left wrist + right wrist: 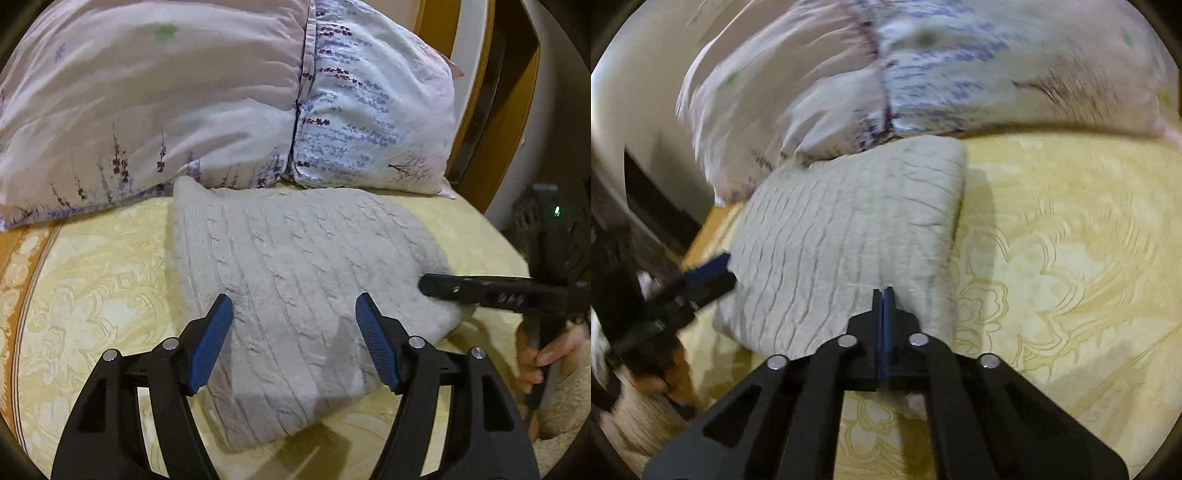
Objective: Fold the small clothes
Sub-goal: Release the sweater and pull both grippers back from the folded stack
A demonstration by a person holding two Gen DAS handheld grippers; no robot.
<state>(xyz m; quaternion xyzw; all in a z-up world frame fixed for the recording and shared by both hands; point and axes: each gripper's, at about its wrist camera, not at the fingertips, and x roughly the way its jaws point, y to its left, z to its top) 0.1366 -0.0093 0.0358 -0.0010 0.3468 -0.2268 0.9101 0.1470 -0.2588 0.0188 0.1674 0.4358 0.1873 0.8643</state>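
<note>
A grey cable-knit sweater [295, 280] lies folded into a compact block on the yellow patterned bedsheet [107, 280]. My left gripper [295, 314] is open and empty, its blue pads spread just above the sweater's near part. My right gripper [885, 295] is shut with nothing seen between the pads, its tip over the sweater [846, 236] at its near edge. The right gripper also shows in the left wrist view [428, 284], lying over the sweater's right edge. The left gripper shows blurred in the right wrist view [713, 273] at the sweater's left side.
Two floral pillows [184, 103] lie behind the sweater against a wooden headboard [476, 110]. The sheet [1071, 258] spreads wide to the sweater's right. An orange border [14, 280] marks the bed's left edge. A hand [546, 354] holds the right gripper's handle.
</note>
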